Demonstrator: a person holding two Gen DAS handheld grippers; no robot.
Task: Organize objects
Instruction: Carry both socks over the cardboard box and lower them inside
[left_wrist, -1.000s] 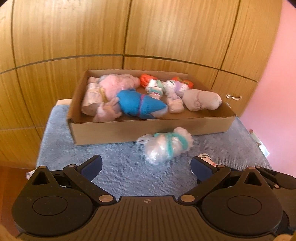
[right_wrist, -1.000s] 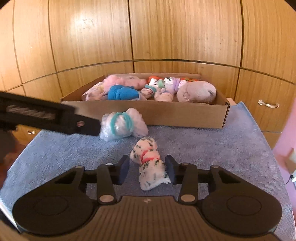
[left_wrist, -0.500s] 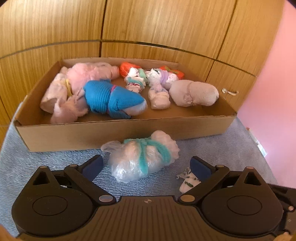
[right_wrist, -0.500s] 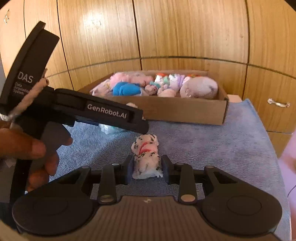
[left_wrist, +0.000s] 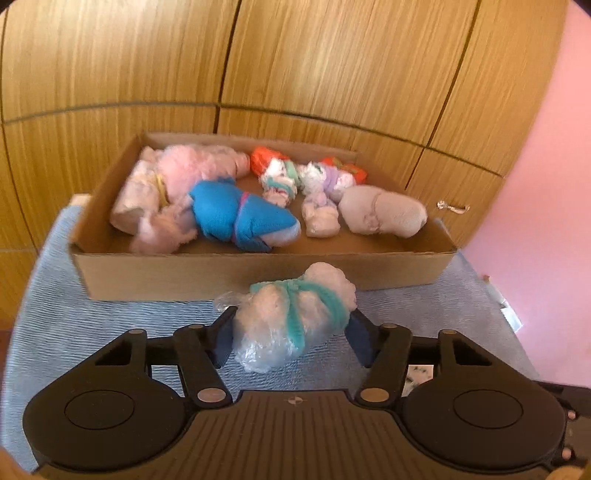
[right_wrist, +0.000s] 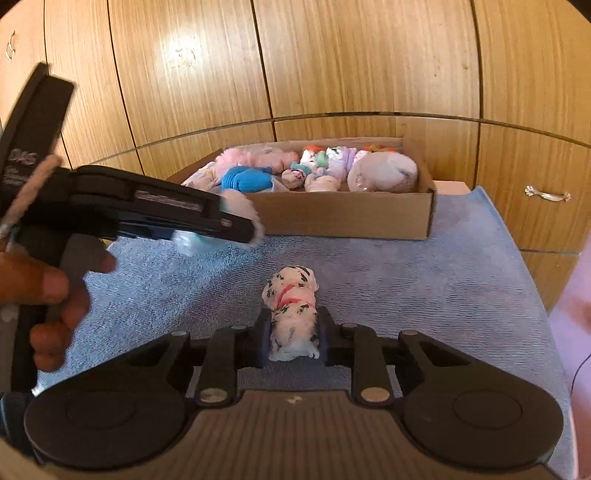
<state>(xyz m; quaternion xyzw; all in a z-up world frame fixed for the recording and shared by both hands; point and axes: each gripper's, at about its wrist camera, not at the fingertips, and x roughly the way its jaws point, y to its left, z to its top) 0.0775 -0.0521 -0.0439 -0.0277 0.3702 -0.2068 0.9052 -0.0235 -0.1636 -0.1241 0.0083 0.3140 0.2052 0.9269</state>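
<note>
Left gripper: closed on the plastic-wrapped bundle, one finger pressing each side; seen from the right wrist camera, it is held a little above the towel.
Plastic-wrapped bundle: pale pink stuffing in clear film, tied with teal yarn; it sits just in front of the cardboard box's near wall.
Right gripper: clamped on the spotted bundle, fingers tight against both of its flanks.
Spotted bundle: white with black spots and a red tie, its far end pointing toward the box, over the middle of the towel; whether it rests on the cloth I cannot tell.
Cardboard box: shallow, open-topped, standing at the far end of the towel against the wooden cabinet.
Box contents: a blue bundle near the front, a fluffy pink bundle behind it at the left, a beige bundle at the right, small white, purple and orange ones between.
Towel: blue terry cloth covering the work surface.
Person's hand: wrapped around the left gripper's handle at the left edge of the right wrist view.
</note>
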